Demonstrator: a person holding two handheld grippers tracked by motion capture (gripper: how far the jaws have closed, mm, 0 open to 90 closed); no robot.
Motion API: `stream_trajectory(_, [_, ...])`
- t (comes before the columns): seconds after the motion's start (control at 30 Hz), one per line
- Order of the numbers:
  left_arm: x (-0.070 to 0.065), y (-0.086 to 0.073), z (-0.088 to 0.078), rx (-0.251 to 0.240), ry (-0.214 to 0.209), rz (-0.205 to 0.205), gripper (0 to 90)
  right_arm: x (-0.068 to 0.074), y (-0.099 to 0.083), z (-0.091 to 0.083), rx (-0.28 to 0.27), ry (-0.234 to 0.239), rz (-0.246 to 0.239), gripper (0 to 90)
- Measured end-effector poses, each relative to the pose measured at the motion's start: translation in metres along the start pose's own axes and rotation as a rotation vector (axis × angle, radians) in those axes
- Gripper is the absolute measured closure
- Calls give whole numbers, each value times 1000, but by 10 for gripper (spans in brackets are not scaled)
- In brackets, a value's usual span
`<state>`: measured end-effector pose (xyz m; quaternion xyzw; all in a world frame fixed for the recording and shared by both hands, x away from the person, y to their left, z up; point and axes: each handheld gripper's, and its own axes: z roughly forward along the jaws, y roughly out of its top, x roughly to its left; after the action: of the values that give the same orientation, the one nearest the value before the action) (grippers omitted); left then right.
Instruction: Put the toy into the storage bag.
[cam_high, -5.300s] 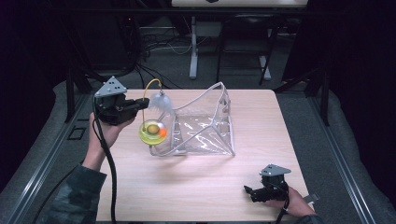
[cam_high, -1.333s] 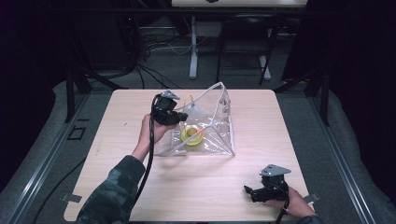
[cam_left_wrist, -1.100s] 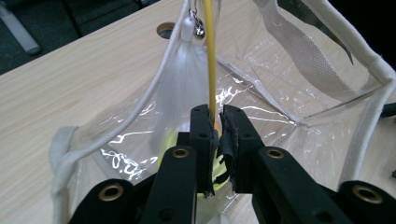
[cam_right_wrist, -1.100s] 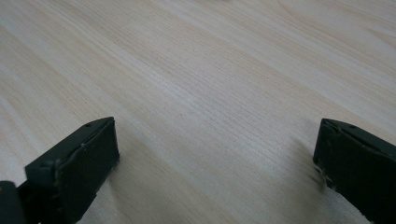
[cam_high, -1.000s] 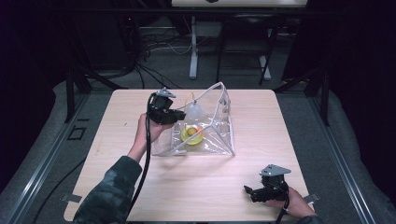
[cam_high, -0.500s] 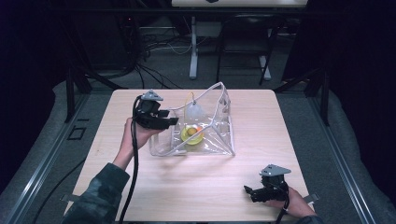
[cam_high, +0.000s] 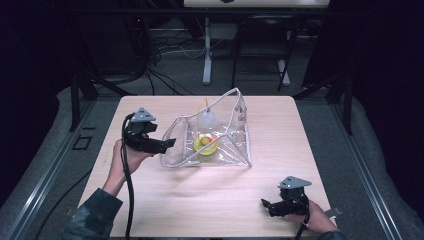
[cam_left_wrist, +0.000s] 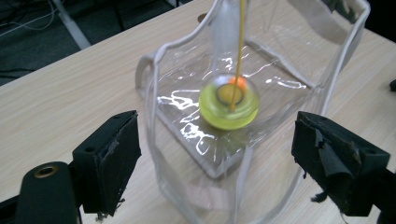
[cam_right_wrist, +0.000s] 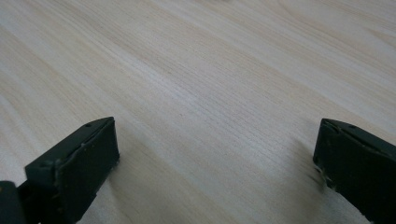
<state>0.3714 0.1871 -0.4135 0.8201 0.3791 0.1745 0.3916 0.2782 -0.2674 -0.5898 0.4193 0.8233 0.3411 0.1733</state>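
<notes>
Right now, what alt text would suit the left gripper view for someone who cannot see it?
A clear plastic pouch with white piping lies open on a pale wooden table, holding a round yellow-green toy with an orange spot and a thin yellow cord rising from it. Two black tongs stand wide apart in the foreground, gripping nothing.

Both grippers are black — the left gripper (cam_high: 167, 145) and the right gripper (cam_high: 264, 204) each carry a grey three-cornered plate on top and trail a thick black cable. The fingers (cam_left_wrist: 106, 163) wear frayed black padding. A camouflage-patterned sleeve (cam_high: 95, 215) covers the left forearm.
</notes>
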Motion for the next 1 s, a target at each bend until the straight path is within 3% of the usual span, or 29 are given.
stream_trajectory(0.57, [8,-61,-3,86,58,-38,15,0,0,0,0,0,0,0])
stream_trajectory(0.87, [5,-94,1,126,47,-71,0,0,0,0,0,0,0,0])
stream_trajectory(1.0, [5,-107,1,111,29,-82,0,0,0,0,0,0,0,0])
